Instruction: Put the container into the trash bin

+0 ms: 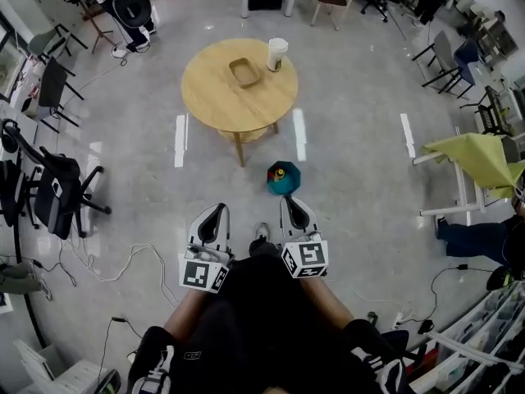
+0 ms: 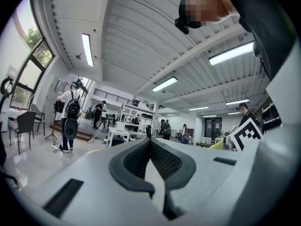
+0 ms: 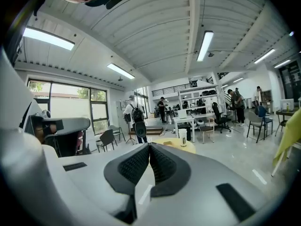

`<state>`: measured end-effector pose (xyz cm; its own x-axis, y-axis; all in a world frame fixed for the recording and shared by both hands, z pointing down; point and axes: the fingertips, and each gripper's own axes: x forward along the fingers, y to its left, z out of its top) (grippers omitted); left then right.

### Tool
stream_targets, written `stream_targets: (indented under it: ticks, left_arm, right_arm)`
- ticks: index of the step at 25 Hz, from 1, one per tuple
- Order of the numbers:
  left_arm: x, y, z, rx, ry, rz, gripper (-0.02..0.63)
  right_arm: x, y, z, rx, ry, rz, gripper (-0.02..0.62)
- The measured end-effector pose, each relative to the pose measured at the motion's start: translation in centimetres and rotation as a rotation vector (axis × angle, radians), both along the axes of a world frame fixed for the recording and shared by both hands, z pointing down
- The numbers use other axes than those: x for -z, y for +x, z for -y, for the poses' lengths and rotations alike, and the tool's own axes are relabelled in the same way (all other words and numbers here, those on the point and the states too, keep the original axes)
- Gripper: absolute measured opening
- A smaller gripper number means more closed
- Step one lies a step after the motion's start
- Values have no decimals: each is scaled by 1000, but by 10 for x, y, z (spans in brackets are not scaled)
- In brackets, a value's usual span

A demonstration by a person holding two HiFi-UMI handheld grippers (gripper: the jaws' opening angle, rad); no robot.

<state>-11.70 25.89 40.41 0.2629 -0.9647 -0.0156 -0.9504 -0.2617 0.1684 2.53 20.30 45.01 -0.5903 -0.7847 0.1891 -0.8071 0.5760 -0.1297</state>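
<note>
Left gripper (image 1: pixel 215 213) jaws together, nothing held, right gripper (image 1: pixel 294 204) likewise, teal bin (image 1: pixel 284 179) on floor just ahead, tray (image 1: pixel 244 71) and cup (image 1: pixel 277 54) on the table (image 1: pixel 215 98) beyond.

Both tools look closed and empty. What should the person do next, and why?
Probably step closer to the round table: the white cup and tan tray on it lie beyond the left hand-held gripper and right hand-held gripper, which are shut on nothing. The trash bin stands on the floor between.
</note>
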Motion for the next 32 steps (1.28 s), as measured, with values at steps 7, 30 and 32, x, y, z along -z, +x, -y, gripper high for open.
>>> stream_targets:
  ticks: [7, 30, 32]
  left_arm:
    - [-3, 13, 73, 21, -20, 39, 9]
    - [-94, -58, 389, -185, -242, 181, 9]
    - [-122, -69, 415, -226, -287, 219, 9]
  right_arm:
    - [-2, 10, 75, 54, 0, -1, 26]
    - [-25, -66, 327, -7, -96, -21, 26]
    - [-28, -78, 348, -24, -106, -25, 26]
